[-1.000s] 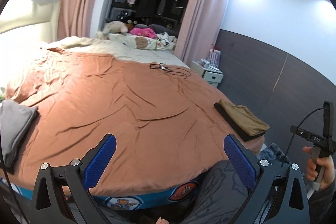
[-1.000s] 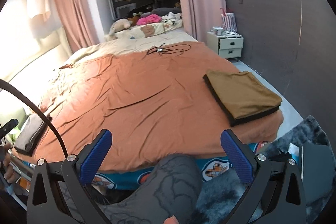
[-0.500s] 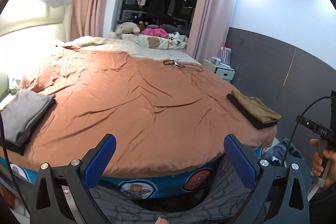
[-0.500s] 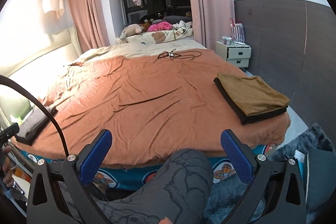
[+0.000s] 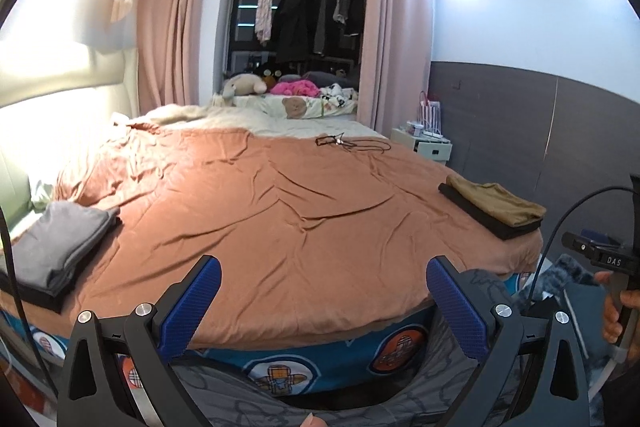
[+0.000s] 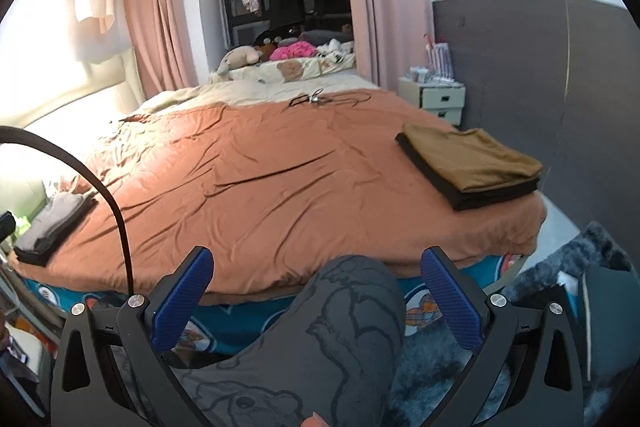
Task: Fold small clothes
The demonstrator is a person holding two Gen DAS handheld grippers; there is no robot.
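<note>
- Left gripper (image 5: 323, 301) and right gripper (image 6: 317, 291): both spread wide, holding nothing, below the bed (image 5: 280, 211) edge.
- Brown folded clothes (image 6: 468, 163) lie at the bed's right edge.
- Grey folded clothes (image 5: 56, 247) lie at its left edge.

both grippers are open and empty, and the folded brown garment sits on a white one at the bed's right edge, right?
Not quite: the folded brown garment sits on a black one, not white, as the right wrist view shows. Both the left gripper and right gripper are open and empty.
</note>
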